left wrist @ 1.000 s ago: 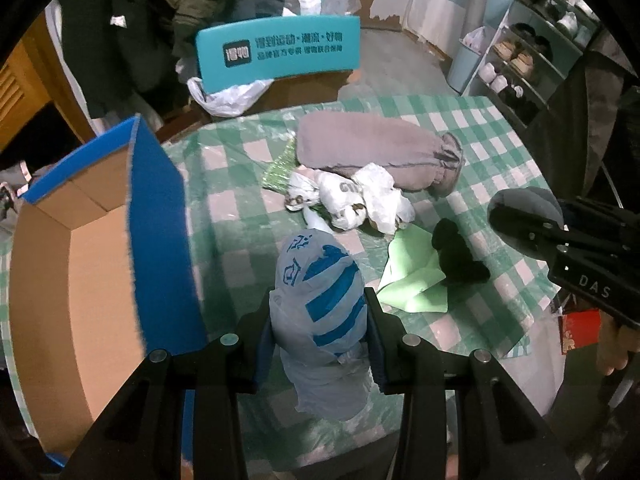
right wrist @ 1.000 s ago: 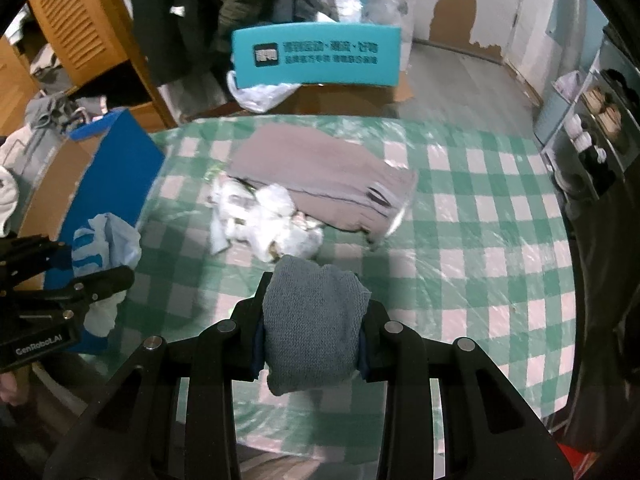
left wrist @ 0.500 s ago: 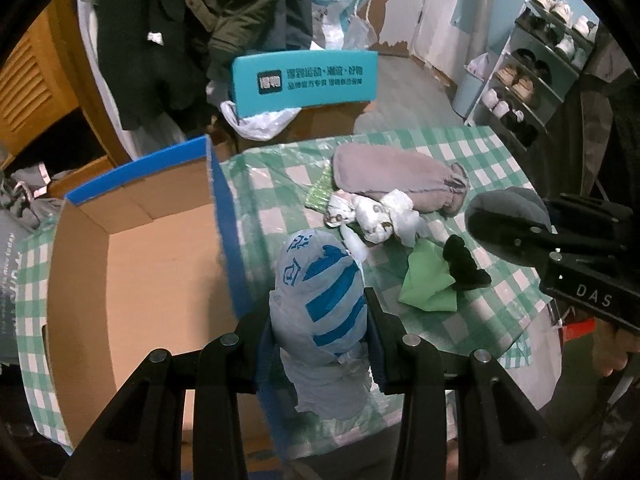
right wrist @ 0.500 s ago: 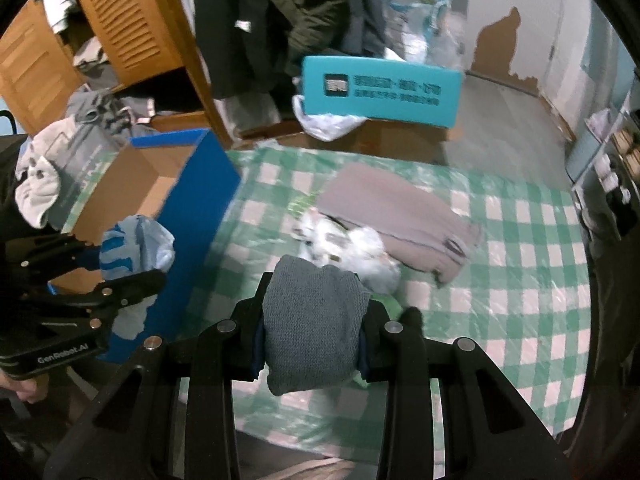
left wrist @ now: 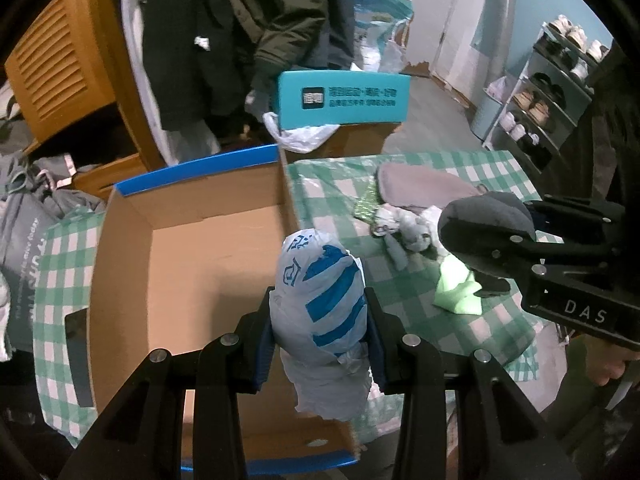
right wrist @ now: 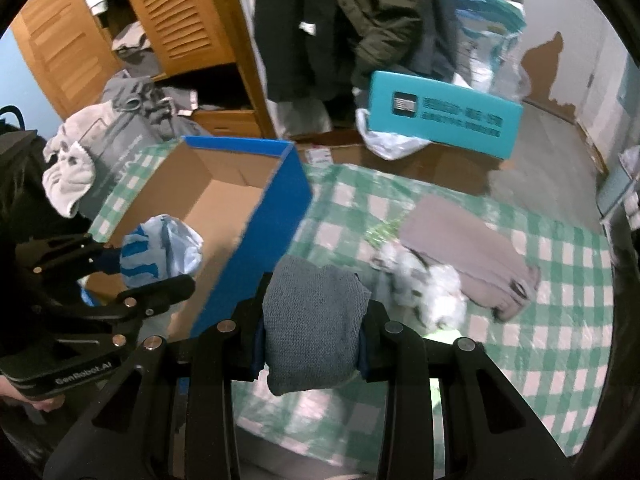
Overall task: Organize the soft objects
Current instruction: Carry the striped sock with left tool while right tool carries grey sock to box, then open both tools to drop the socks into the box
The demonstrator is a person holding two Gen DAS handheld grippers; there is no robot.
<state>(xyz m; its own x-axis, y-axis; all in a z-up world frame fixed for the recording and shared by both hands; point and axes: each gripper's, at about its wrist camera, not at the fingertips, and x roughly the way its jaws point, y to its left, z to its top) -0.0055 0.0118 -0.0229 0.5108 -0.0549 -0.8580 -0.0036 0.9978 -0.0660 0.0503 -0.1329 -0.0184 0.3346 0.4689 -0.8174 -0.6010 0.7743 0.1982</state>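
Observation:
My left gripper (left wrist: 320, 316) is shut on a crumpled white-and-blue plastic bag (left wrist: 320, 300), held above the open cardboard box (left wrist: 192, 264) near its right wall. The same bag (right wrist: 160, 252) shows in the right wrist view over the box (right wrist: 224, 204). My right gripper (right wrist: 312, 320) is shut on a folded grey knitted cloth (right wrist: 312, 320), held over the table just right of the box's blue side. That cloth (left wrist: 484, 220) appears at the right of the left wrist view. A grey-brown garment (right wrist: 464, 256), a white crumpled bundle (right wrist: 424, 288) and a light green cloth (left wrist: 456, 288) lie on the checked tablecloth (right wrist: 540, 352).
A teal sign (left wrist: 344, 98) stands on a brown box behind the table, with coats hanging above it. A wooden louvred cabinet (right wrist: 172, 20) and piled clothes are at the left. A shoe rack (left wrist: 540, 92) stands at the far right.
Both grippers have moved left and upward with their loads. The bag went from over the tablecloth to over the box opening; the grey cloth came closer to the box's blue side.

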